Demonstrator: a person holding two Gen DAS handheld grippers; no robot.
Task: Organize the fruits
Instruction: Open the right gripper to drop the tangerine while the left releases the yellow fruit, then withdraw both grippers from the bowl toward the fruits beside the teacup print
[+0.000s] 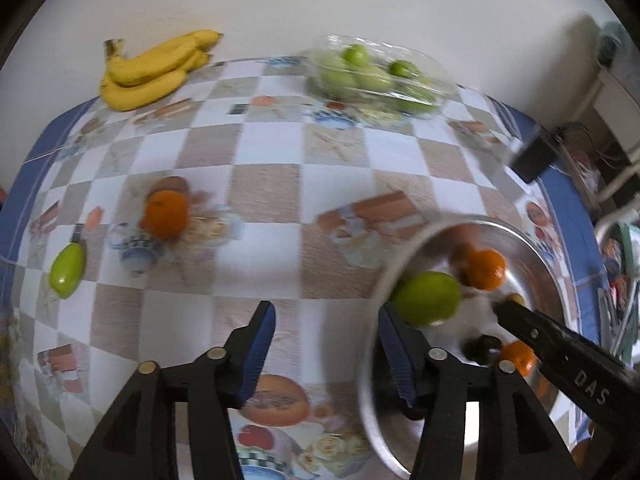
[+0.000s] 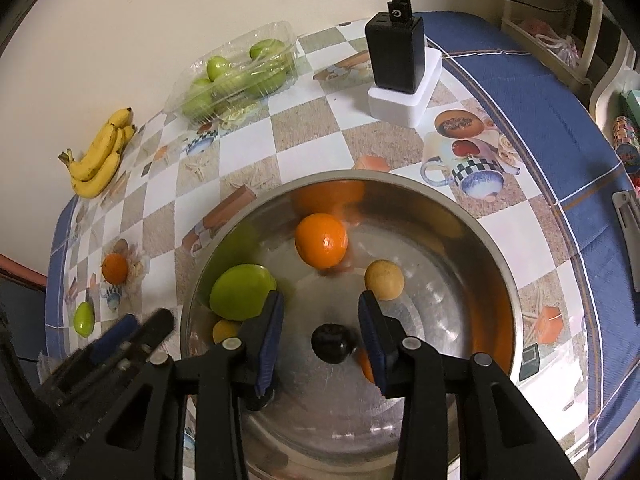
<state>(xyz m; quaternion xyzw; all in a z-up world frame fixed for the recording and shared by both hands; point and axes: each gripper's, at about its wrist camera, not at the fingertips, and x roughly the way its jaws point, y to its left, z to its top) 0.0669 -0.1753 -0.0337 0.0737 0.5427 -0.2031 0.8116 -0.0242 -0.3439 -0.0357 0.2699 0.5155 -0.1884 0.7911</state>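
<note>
Steel bowl on the bench, gathering loose fruit: inside lie a green apple, an orange, a pale round fruit, a dark plum and further citrus, part hidden. Right hand-held gripper hangs over the plum, jaws parted, empty. Left hand-held gripper straddles the rim, likewise parted and empty. Uncollected: an orange, a small green fruit, bananas; a clear tray holds green apples.
</note>
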